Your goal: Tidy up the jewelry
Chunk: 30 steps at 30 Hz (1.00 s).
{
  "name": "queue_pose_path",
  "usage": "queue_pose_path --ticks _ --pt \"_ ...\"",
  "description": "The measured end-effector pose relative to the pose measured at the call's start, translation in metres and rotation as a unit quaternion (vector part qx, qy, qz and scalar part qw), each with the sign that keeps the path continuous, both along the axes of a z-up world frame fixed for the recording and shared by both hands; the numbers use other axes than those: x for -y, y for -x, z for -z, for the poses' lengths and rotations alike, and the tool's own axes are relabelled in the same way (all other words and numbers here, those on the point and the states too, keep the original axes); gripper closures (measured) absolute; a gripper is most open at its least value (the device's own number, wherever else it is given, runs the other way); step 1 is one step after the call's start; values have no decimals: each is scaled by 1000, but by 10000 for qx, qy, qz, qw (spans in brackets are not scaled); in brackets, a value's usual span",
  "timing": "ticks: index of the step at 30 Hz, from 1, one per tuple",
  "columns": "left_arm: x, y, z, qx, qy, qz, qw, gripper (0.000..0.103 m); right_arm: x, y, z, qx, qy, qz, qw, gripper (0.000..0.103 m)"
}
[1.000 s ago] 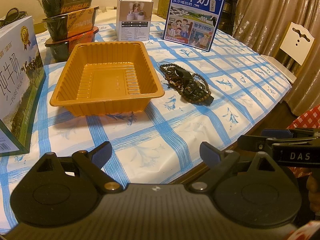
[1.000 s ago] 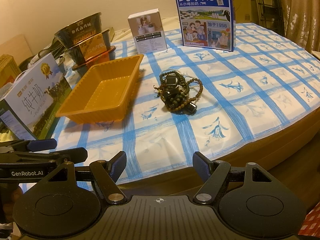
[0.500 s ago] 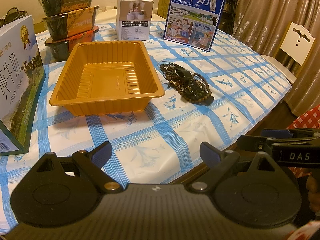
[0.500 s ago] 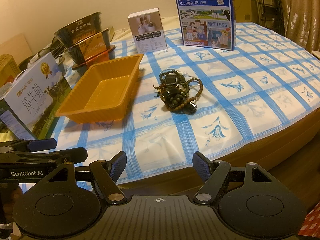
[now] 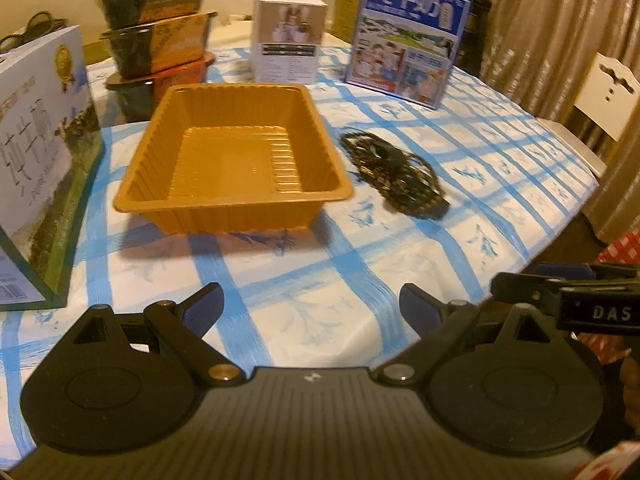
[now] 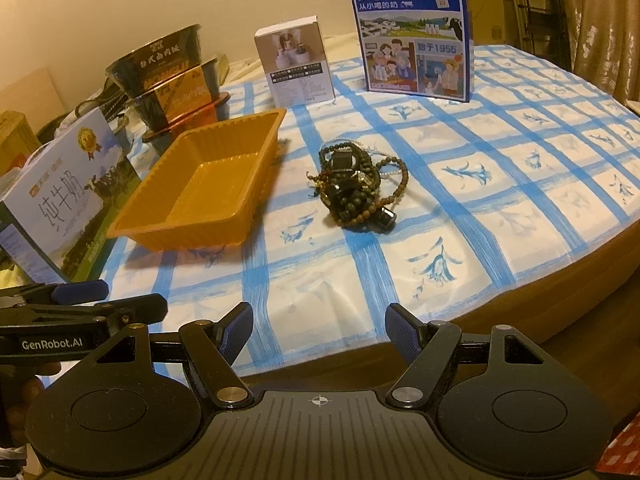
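A heap of dark bead bracelets and necklaces (image 5: 394,174) (image 6: 357,188) lies on the blue-checked tablecloth, just right of an empty orange plastic tray (image 5: 232,196) (image 6: 188,224). My left gripper (image 5: 310,306) hovers open over the near part of the table, well short of tray and beads. Near the table's front edge my right gripper (image 6: 320,326) is open too, with nothing between its fingers. Each gripper shows in the other's view, the right gripper (image 5: 568,296) at the right and the left gripper (image 6: 76,308) at the left.
A tall milk carton box (image 5: 40,184) stands at the left. Stacked instant-noodle bowls (image 5: 156,40), a small white box (image 5: 288,50) and a blue milk box (image 5: 408,40) line the back. A white chair (image 5: 608,92) and curtains stand beyond the right table edge (image 6: 520,276).
My left gripper has moved forward and a little left over the table, so tray and beads look nearer and blurred. The right gripper has edged slightly closer. Both stay open.
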<state>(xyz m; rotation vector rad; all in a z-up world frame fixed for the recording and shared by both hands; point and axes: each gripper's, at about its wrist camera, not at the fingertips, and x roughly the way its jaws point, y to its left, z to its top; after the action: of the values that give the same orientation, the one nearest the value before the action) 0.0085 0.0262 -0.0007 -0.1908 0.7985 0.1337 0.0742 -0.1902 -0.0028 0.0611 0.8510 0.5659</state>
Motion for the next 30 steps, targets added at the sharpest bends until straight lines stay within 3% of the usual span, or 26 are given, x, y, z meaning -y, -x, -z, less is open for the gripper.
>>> queue_pose_path --ticks 8,17,30 --pt "-37 -5 5 269 -50 -646 9975 9 -8 -22 0 553 -61 42 9984 30" --pt "-83 -14 20 566 95 -1427 9881 13 -24 -66 10 833 -45 69 9965 30" --pt "-123 -27 45 1071 261 -2232 9685 17 -28 -103 36 714 -333 276 9965 30"
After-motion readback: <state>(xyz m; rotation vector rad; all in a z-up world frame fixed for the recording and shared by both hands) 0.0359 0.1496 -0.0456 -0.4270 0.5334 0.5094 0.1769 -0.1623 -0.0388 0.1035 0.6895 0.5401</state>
